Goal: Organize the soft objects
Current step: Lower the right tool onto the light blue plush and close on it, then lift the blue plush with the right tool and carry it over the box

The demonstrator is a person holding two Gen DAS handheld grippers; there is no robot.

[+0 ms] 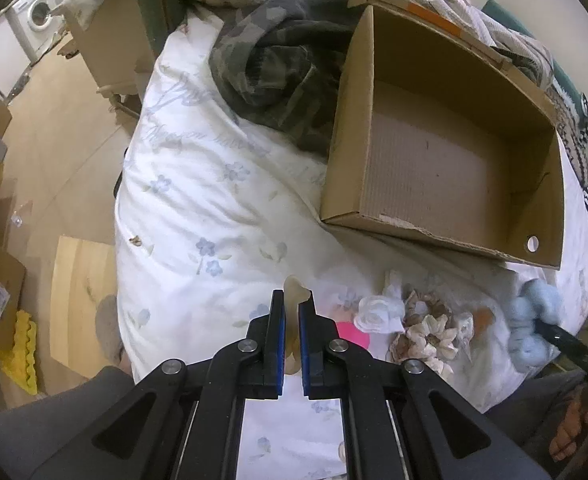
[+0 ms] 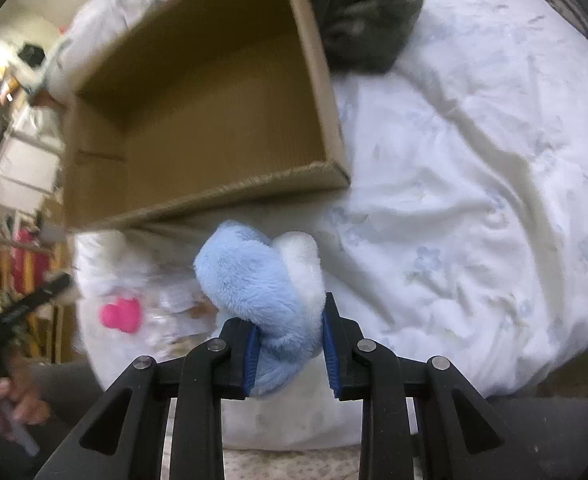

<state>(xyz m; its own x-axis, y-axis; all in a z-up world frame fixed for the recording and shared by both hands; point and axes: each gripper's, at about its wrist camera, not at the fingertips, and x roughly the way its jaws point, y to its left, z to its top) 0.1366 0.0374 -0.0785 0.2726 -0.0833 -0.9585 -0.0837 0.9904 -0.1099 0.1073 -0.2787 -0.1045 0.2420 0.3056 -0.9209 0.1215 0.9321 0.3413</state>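
Note:
My left gripper [image 1: 292, 300] is shut on a small pale beige soft piece [image 1: 295, 290] that sticks out past its fingertips, held above the white flowered duvet [image 1: 214, 200]. My right gripper [image 2: 290, 316] is shut on a fluffy blue-and-white plush [image 2: 254, 276], just in front of the open cardboard box [image 2: 214, 200]. In the left wrist view the same plush [image 1: 534, 320] appears at the right edge, near the box's [image 1: 346, 140] front corner. The box holds nothing. On the duvet lie a brown-and-cream scrunchie [image 1: 426, 332], a white fabric flower [image 1: 378, 314] and a pink piece [image 1: 352, 334].
A camouflage garment [image 1: 278, 68] lies bunched against the box's far side. More bedding is piled behind the box. The bed's edge drops to a wooden floor [image 1: 54, 140] on the left, with cartons and a washing machine [image 1: 38, 12] beyond. A hand [image 2: 14, 400] holds the blurred left gripper.

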